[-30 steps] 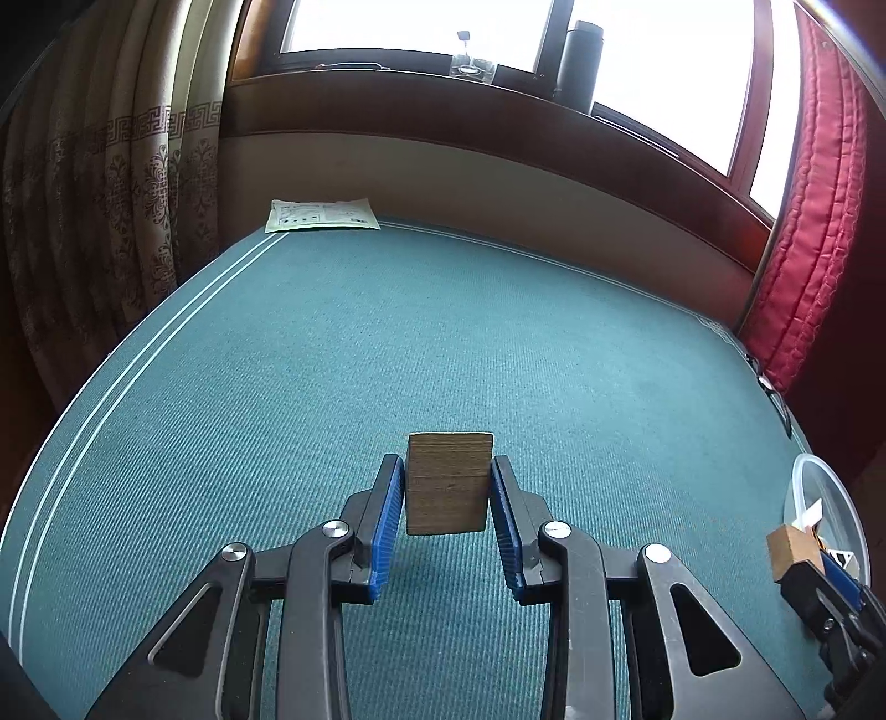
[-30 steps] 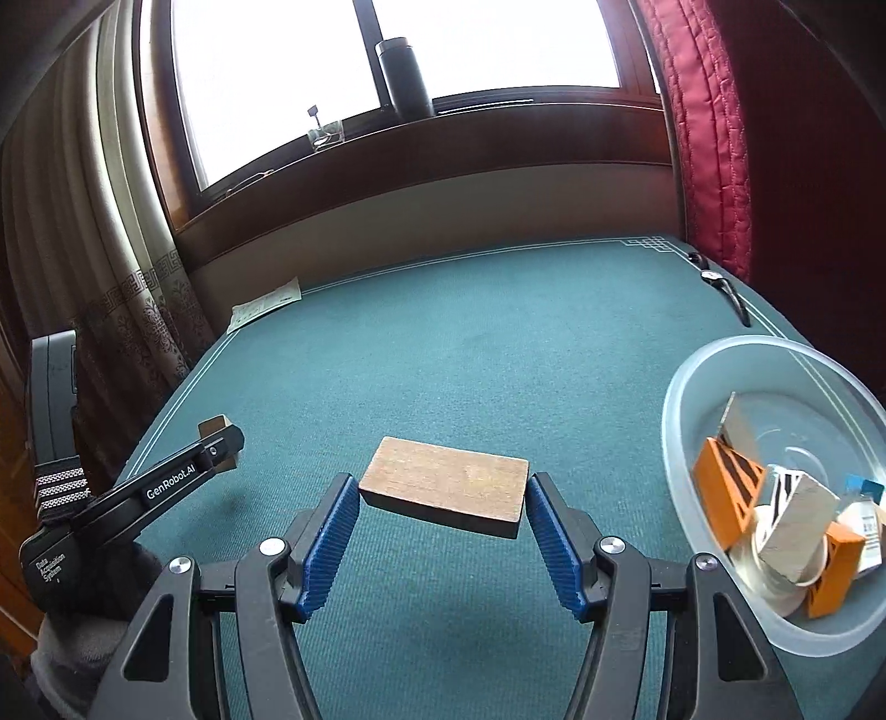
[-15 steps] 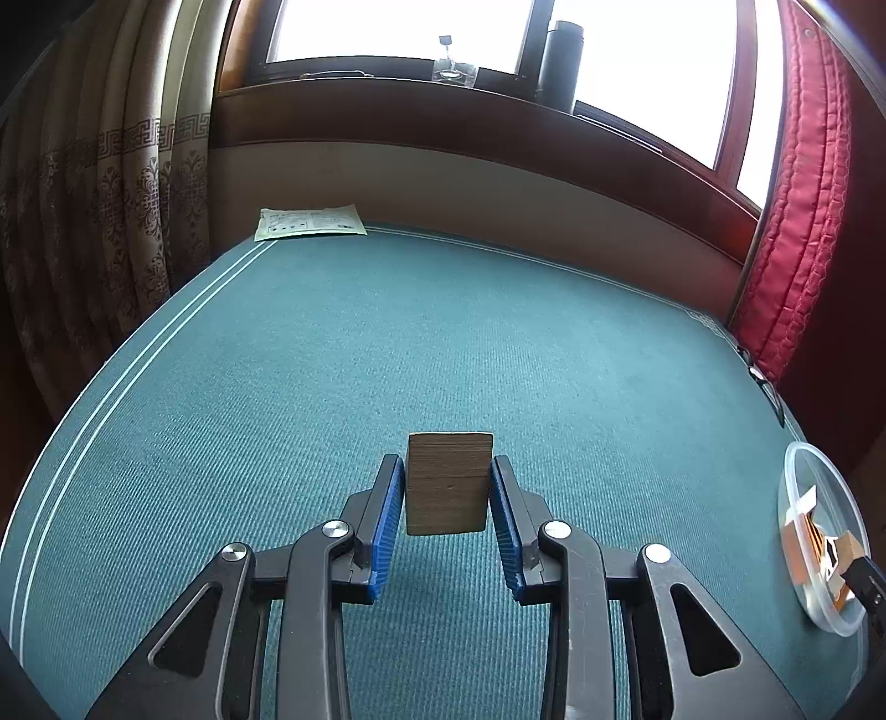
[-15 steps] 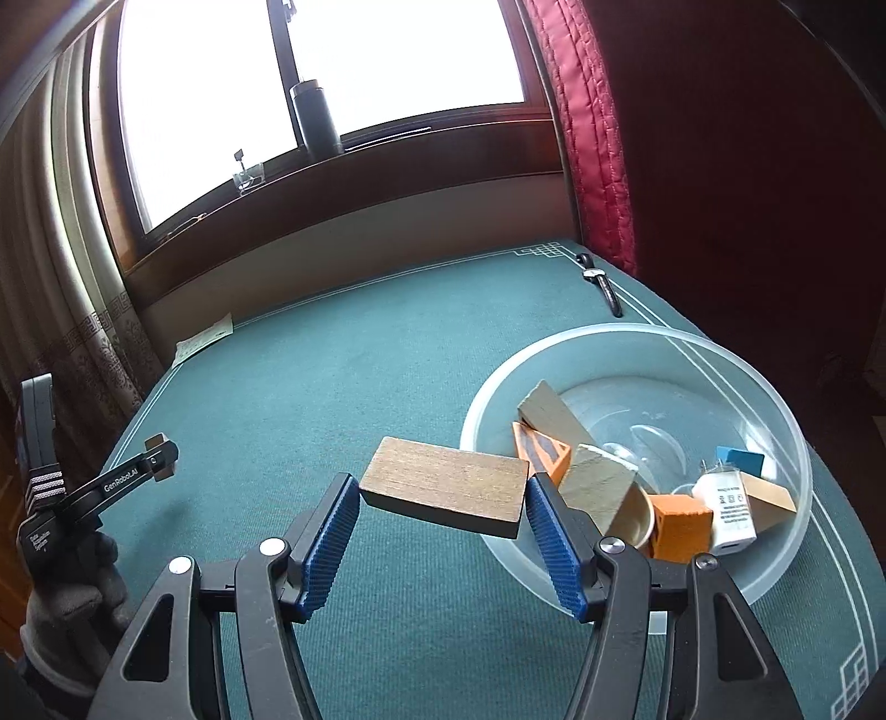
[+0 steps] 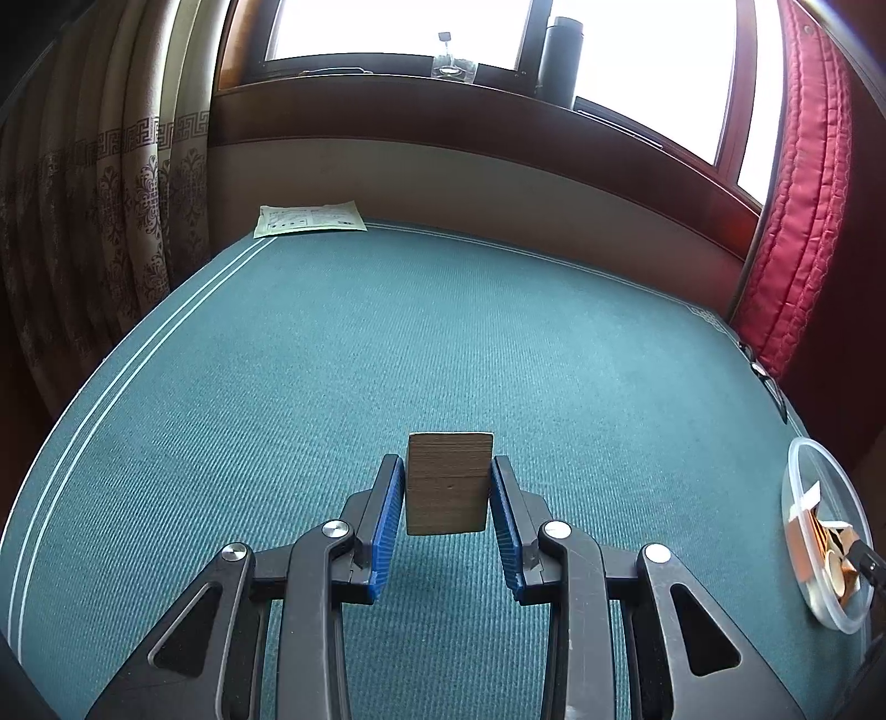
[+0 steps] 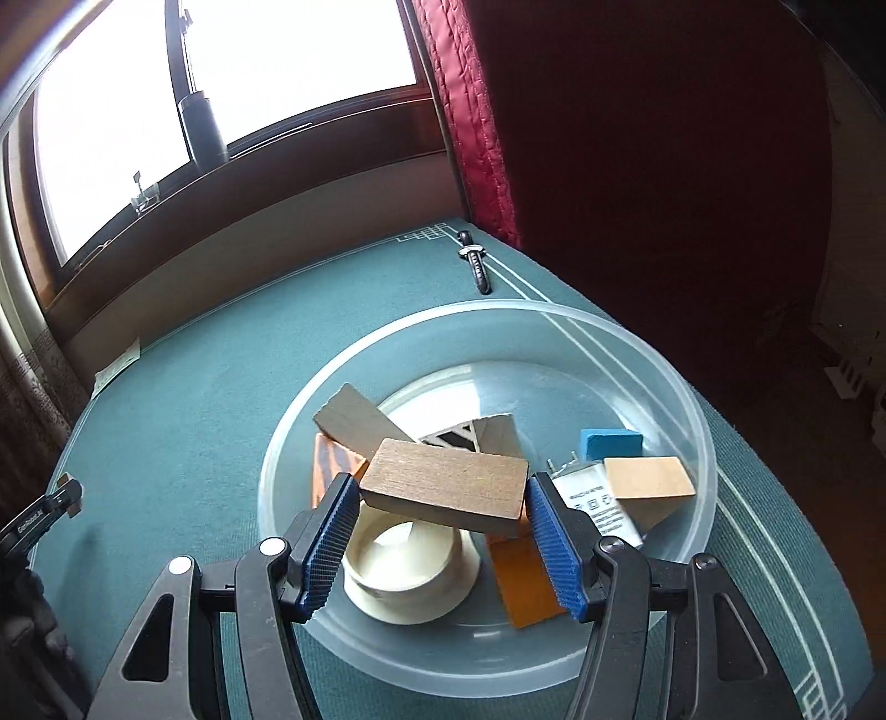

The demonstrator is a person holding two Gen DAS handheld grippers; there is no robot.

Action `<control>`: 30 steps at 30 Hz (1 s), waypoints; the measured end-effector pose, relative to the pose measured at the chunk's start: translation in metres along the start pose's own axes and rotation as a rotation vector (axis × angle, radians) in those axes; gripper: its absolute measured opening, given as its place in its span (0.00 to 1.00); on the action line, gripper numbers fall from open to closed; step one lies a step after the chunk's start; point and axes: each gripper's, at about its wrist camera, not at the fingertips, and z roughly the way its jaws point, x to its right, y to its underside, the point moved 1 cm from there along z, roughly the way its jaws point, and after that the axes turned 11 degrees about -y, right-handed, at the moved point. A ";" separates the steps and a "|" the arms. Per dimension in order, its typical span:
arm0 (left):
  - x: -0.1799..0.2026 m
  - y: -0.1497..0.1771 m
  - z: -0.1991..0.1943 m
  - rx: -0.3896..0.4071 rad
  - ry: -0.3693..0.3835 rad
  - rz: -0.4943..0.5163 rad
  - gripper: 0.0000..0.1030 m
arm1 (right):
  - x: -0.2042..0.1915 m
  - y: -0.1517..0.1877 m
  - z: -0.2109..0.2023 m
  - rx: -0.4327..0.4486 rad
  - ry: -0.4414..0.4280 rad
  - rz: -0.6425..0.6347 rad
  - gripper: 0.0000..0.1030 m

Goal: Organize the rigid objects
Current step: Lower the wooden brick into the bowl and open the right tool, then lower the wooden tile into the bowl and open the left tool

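My right gripper [image 6: 440, 487] is shut on a flat brown wooden block [image 6: 443, 484], held crosswise over the clear plastic bowl [image 6: 653, 354]. In the bowl lie several pieces: wooden blocks, orange patterned blocks, a blue block [image 6: 609, 442], a white adapter [image 6: 598, 504] and a cream ring [image 6: 404, 570]. My left gripper [image 5: 447, 487] is shut on a small brown wooden block [image 5: 448, 482], held upright above the green cloth. In the left wrist view the bowl [image 5: 803, 476] sits at the far right edge. The left gripper's tip [image 6: 61, 495] shows at the right wrist view's left edge.
The table [image 5: 387, 343] is covered in green cloth with white border lines. A paper sheet [image 5: 307, 219] lies at its far left corner. A dark strap-like object [image 6: 476, 263] lies beyond the bowl. Curtains hang left and right; a dark flask [image 5: 559, 52] stands on the windowsill.
My right gripper has carried the flat block rightward from over the cloth to over the bowl, rolling a little. The left gripper and its block have stayed put.
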 end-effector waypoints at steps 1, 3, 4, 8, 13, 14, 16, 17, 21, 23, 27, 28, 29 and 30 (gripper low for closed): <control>0.000 0.000 0.000 0.000 0.001 0.000 0.31 | 0.003 -0.001 -0.001 0.003 0.009 -0.002 0.63; 0.001 0.000 0.000 -0.001 0.005 0.002 0.31 | 0.006 -0.003 -0.003 0.007 0.023 -0.011 0.63; 0.001 0.000 -0.001 -0.001 0.008 0.004 0.31 | 0.007 -0.003 -0.005 0.009 0.027 -0.015 0.64; 0.005 0.001 -0.002 0.000 0.022 0.015 0.31 | 0.012 -0.005 -0.012 0.028 0.051 -0.029 0.66; 0.018 0.004 -0.010 -0.011 0.055 0.042 0.31 | 0.018 -0.006 -0.031 0.071 0.079 -0.052 0.68; 0.023 0.005 -0.012 -0.011 0.065 0.052 0.31 | 0.018 -0.005 -0.035 0.081 0.086 -0.061 0.69; 0.033 0.009 -0.019 -0.007 0.083 0.079 0.31 | 0.020 -0.004 -0.042 0.102 0.101 -0.077 0.70; 0.039 0.011 -0.023 -0.005 0.094 0.093 0.31 | 0.021 -0.003 -0.046 0.111 0.109 -0.083 0.71; 0.064 0.018 -0.037 -0.011 0.151 0.137 0.31 | 0.028 0.000 -0.055 0.131 0.121 -0.083 0.73; 0.078 0.021 -0.043 -0.016 0.182 0.156 0.31 | 0.033 0.003 -0.059 0.133 0.118 -0.077 0.74; 0.109 0.028 -0.057 -0.037 0.261 0.199 0.31 | 0.044 0.005 -0.065 0.145 0.115 -0.055 0.76; 0.117 0.029 -0.060 -0.040 0.281 0.211 0.31 | 0.047 0.006 -0.066 0.146 0.113 -0.048 0.76; 0.125 0.031 -0.064 -0.043 0.300 0.225 0.31 | 0.050 0.006 -0.066 0.148 0.114 -0.041 0.76; 0.134 0.032 -0.067 -0.045 0.318 0.239 0.31 | 0.052 0.007 -0.067 0.148 0.114 -0.036 0.76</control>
